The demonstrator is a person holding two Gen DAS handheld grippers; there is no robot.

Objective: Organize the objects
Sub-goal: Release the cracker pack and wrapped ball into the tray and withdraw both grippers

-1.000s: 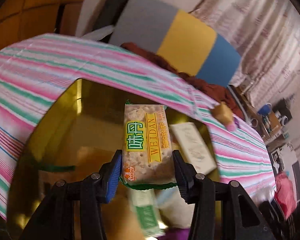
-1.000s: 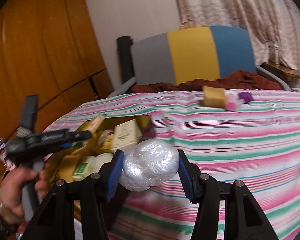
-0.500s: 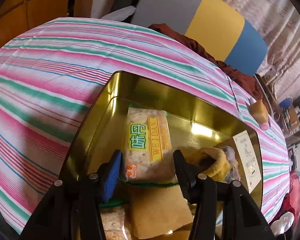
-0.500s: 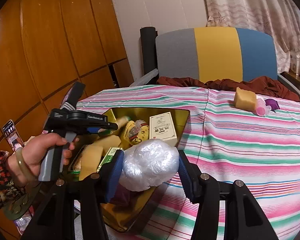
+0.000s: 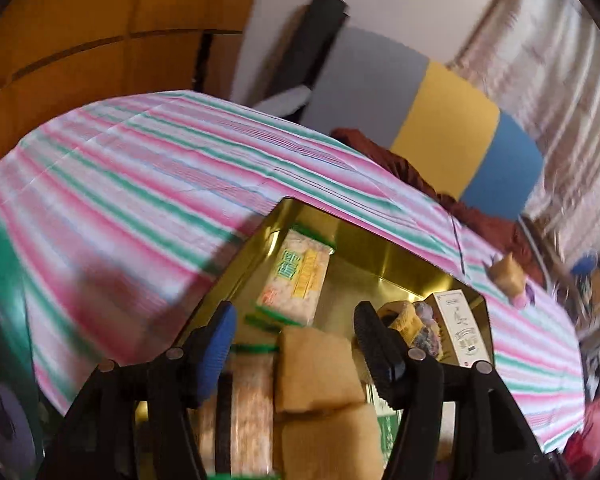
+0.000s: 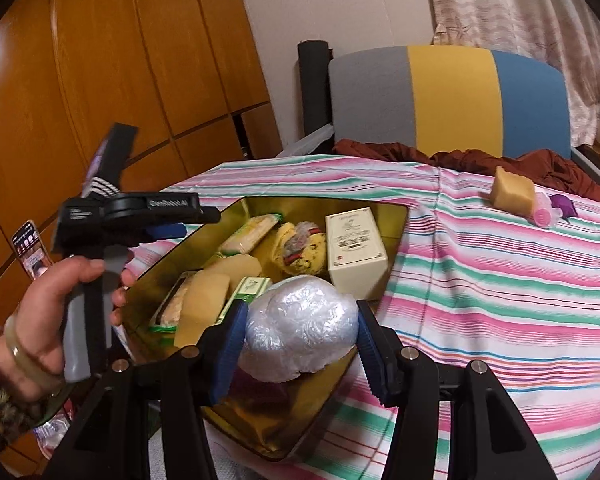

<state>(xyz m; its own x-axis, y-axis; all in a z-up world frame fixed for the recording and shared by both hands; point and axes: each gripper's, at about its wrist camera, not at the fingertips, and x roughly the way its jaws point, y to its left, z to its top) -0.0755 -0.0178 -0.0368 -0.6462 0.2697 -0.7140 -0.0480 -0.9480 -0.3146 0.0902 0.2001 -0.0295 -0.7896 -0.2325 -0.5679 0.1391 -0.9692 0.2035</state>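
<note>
Gold metal tin point(image 6: 396, 216), shallow, glossy, corners cut at an angle, set on the striped tablecloth point(image 6: 500, 280) near the table's left edge. Inside at the far corner: flat cracker packet point(image 5: 298, 282), clear wrap with green-and-yellow print, lying against the wall, apart from the left gripper point(image 5: 296, 342). Left gripper above the tin's near part, jaws opening, nothing between the blue ribbed pads, only tin contents seen beyond the gap; handle held in a hand point(image 6: 52, 312) with a pale bangle at the wrist. Also in the tin: tan spongy blocks point(image 5: 318, 364), matte and soft-edged; a second cracker packet point(image 6: 252, 232), long and narrow, leaning on the left wall; a cream cardboard box point(image 6: 354, 250), upright, rectangular, printed label, near the right wall; a yellow patterned bundle point(image 6: 302, 254) partly in clear film, just beside the box; a small green-and-white carton point(image 6: 250, 290). Crumpled clear plastic ball point(image 6: 302, 330), rounded, shiny and wrinkled, clamped between the pads of the right gripper point(image 6: 300, 344) over the tin's near corner. On the cloth well apart to the right: a tan sponge block point(image 6: 514, 196), touching a pink ridged cylinder point(image 6: 544, 212), a purple item point(image 6: 562, 202) just beside it. Beyond the table: chair back point(image 6: 452, 100) in grey, yellow and blue fabric panels, dark red cloth point(image 6: 452, 158) heaped at its base, wood-panelled wall point(image 6: 120, 60), patterned curtain point(image 6: 520, 4).
</note>
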